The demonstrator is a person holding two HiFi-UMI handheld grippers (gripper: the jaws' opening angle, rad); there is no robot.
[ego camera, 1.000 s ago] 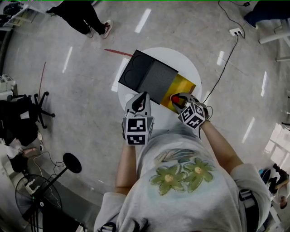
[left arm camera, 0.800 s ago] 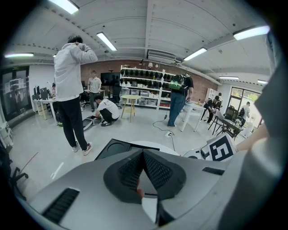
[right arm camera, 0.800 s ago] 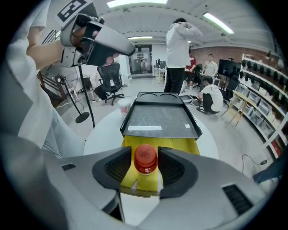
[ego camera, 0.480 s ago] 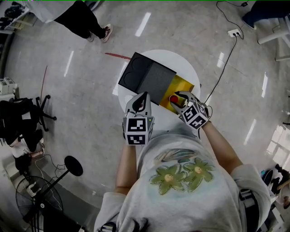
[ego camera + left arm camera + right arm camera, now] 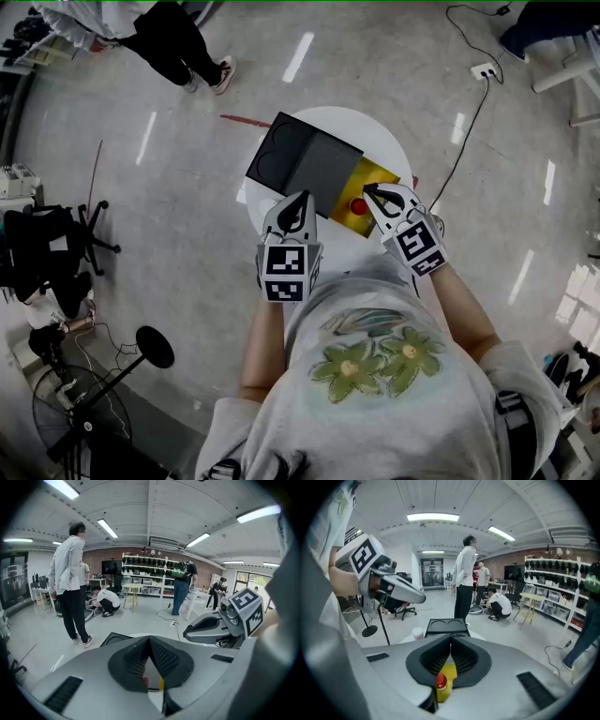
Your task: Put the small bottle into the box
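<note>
The small bottle (image 5: 358, 205), red-capped with a yellow body, rests in the yellow compartment (image 5: 377, 176) of the open black box (image 5: 319, 164) on the round white table (image 5: 375, 131). My right gripper (image 5: 369, 191) hovers just right of the bottle, jaws shut and empty. In the right gripper view the bottle (image 5: 441, 683) shows below the closed right gripper (image 5: 451, 638), free of its pads. My left gripper (image 5: 300, 197) is shut and empty at the box's near edge. Its closed tips (image 5: 149, 638) meet over the table.
A white cup (image 5: 417, 633) stands by the box's left side. A person (image 5: 178, 37) stands on the floor beyond the table. An office chair (image 5: 56, 244) and a fan stand (image 5: 141, 347) are at the left. A cable runs to a power strip (image 5: 486, 66).
The right gripper, which was around the bottle's cap, opened, drew back to the right and closed empty. The bottle stayed in the yellow compartment. The left gripper barely moved.
</note>
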